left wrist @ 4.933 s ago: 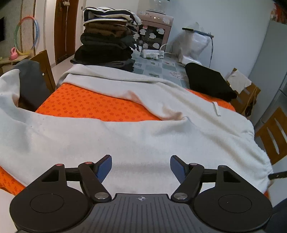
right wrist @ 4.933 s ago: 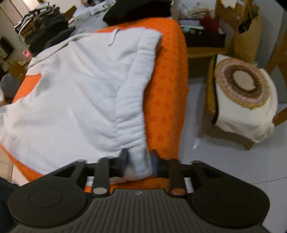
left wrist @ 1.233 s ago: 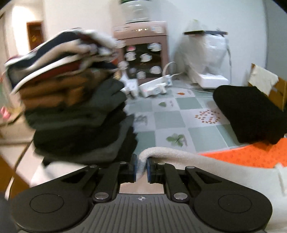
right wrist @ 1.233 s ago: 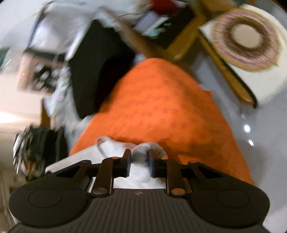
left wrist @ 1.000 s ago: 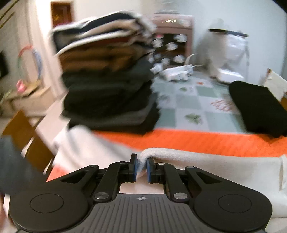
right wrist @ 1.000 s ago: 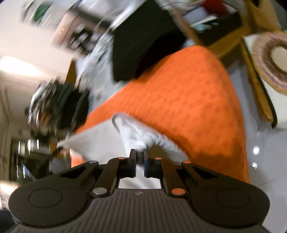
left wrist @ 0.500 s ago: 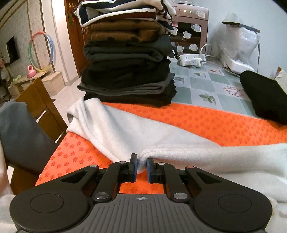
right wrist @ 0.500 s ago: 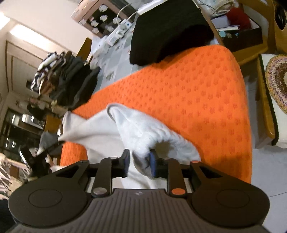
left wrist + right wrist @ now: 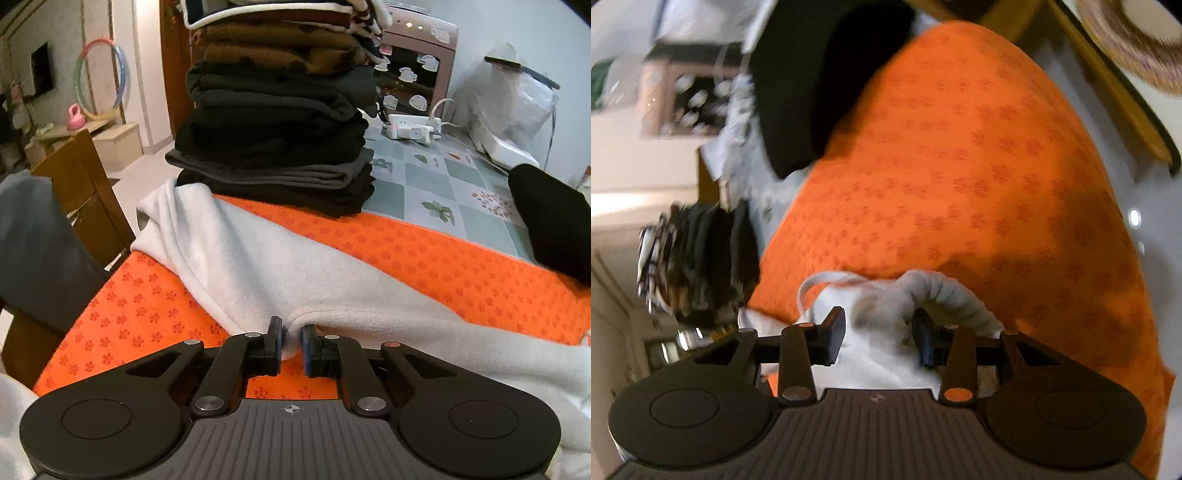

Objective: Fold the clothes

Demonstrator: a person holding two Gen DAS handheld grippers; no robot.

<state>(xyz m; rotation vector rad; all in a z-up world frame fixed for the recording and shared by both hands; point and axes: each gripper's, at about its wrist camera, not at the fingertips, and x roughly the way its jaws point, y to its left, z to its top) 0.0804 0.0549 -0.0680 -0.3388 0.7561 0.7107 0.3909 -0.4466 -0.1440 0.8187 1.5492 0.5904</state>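
A white fleece garment [image 9: 280,266] lies across the orange mat [image 9: 424,254], one end hanging off the table's left edge. My left gripper [image 9: 291,345] is shut on a fold of its edge, low over the mat. In the right wrist view my right gripper [image 9: 879,332] has its jaws apart, with the garment's bunched waistband [image 9: 923,291] and white drawstring [image 9: 820,280] lying between them. That view is blurred.
A tall stack of folded dark clothes [image 9: 280,122] stands behind the mat, also in the right wrist view [image 9: 698,258]. A black folded garment [image 9: 546,221] lies at the right. A power strip [image 9: 412,129], wooden chairs [image 9: 88,192] and a round cushion [image 9: 1137,48] surround the table.
My right gripper's jaws have opened from their grip on the waistband, and that view has swung. My left gripper has stayed shut on the garment's edge and moved slightly closer to the clothes stack.
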